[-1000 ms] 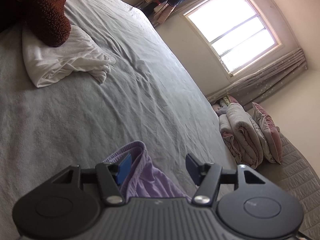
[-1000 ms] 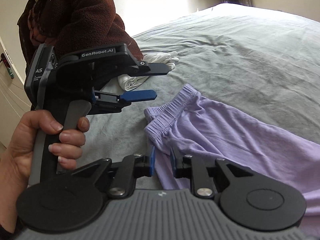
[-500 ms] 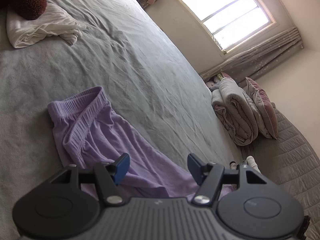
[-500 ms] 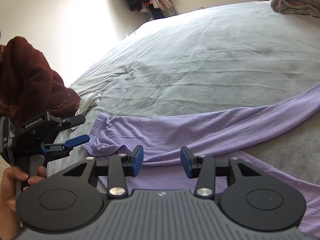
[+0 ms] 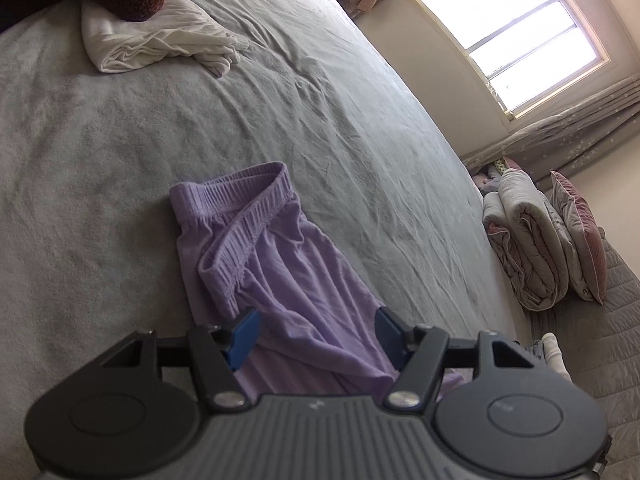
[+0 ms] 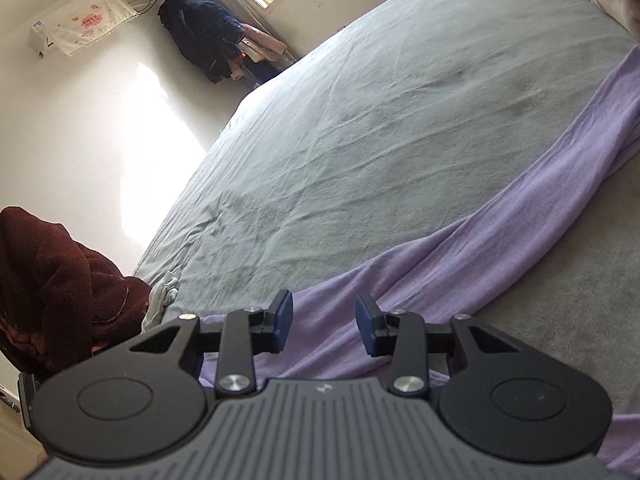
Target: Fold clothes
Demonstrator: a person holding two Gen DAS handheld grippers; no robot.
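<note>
The purple pants [image 5: 280,280] lie stretched out on the grey bed [image 5: 120,140], close to the edge where the person stands. The waistband end sits nearer the white cloth [image 5: 152,40], and 1 long leg [image 6: 520,208] runs off toward the far end of the bed.

The left tongs [image 5: 316,338] hang over the top part of the pants with their blue tips wide apart, gripping nothing. The right tongs [image 6: 324,326] hang over the middle of the pants. Their tips are closing, with purple cloth seen in the gap, but they do not pinch it yet.

It looks like the pants are being laid flat before the first fold. Next, I think each pair of tongs must pinch an edge of the pants, then lift 1 half over the other.
</note>
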